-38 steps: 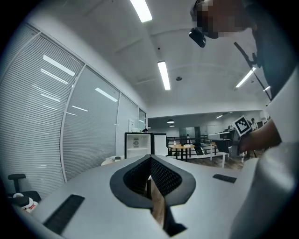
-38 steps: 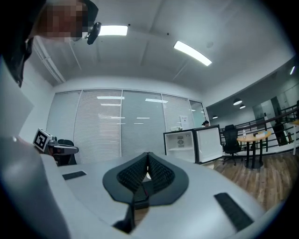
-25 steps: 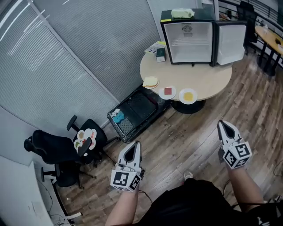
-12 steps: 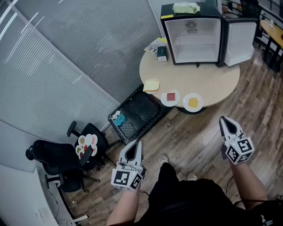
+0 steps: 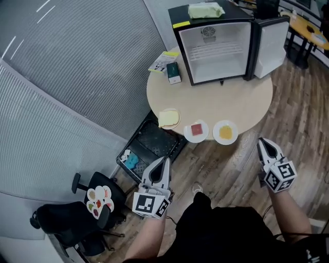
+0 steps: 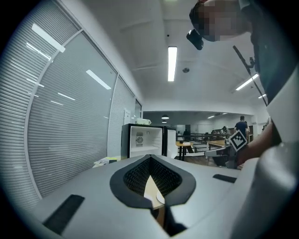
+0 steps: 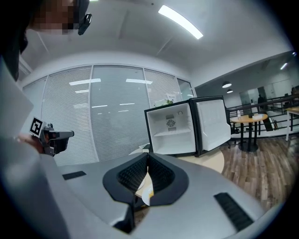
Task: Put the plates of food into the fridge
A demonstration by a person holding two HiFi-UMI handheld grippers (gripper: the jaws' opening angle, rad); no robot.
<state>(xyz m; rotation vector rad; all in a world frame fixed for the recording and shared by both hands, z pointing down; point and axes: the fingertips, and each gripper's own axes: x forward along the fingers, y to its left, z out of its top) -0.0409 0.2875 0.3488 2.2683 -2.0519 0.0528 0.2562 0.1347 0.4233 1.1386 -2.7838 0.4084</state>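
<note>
Three plates stand along the near edge of the round table [image 5: 241,100]: one with a sandwich [image 5: 168,118], one with red food [image 5: 196,130], one with yellow food [image 5: 225,131]. Behind them the black mini fridge [image 5: 213,46] stands with its door [image 5: 270,40] swung open to the right; its white inside is bare. My left gripper [image 5: 165,161] is shut and empty, short of the table over the wood floor. My right gripper [image 5: 262,141] is shut and empty, just off the table's right front edge. The fridge [image 6: 140,139] shows ahead of the left gripper [image 6: 150,157], and the fridge [image 7: 173,128] ahead of the right gripper [image 7: 147,155].
A black crate [image 5: 151,146] with a blue item sits on the floor under the table's left side. An office chair [image 5: 67,226] bearing a dotted palette [image 5: 97,200] stands at lower left. A green box [image 5: 173,73] and papers [image 5: 162,60] lie beside the fridge, a cloth [image 5: 205,10] on top.
Both grippers have moved forward toward the table, still shut. The table, plates and fridge now lie closer and lower in the head view; the chair has slid down to the left.
</note>
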